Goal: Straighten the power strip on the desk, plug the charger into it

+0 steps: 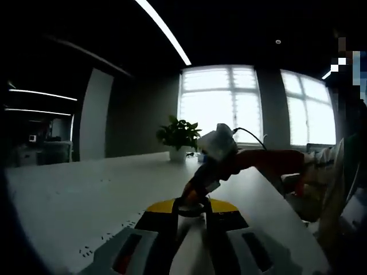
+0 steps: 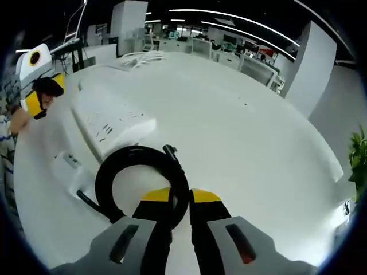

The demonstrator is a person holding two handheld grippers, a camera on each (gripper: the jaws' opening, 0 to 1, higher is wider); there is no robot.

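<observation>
A white power strip (image 2: 112, 117) lies slanted on the white desk (image 2: 241, 132). Near its close end sits the white charger block (image 2: 71, 166), whose black cable (image 2: 117, 166) is coiled in a loop. My right gripper (image 2: 180, 197) is shut on the near side of that loop. It enters the left gripper view from the right as an orange arm, the right gripper (image 1: 191, 199) carrying the dark cable loop (image 1: 192, 207). My left gripper (image 1: 192, 211) is open, white desk showing between its jaws. In the right gripper view the left gripper (image 2: 37, 97) hovers off the strip's far end.
A potted plant (image 1: 179, 134) stands at the desk's far edge before bright windows. A loose pile of white cable (image 2: 143, 57) lies beyond the strip. A person's hand and sleeve (image 1: 327, 172) hold the right gripper. More desks fill the room behind.
</observation>
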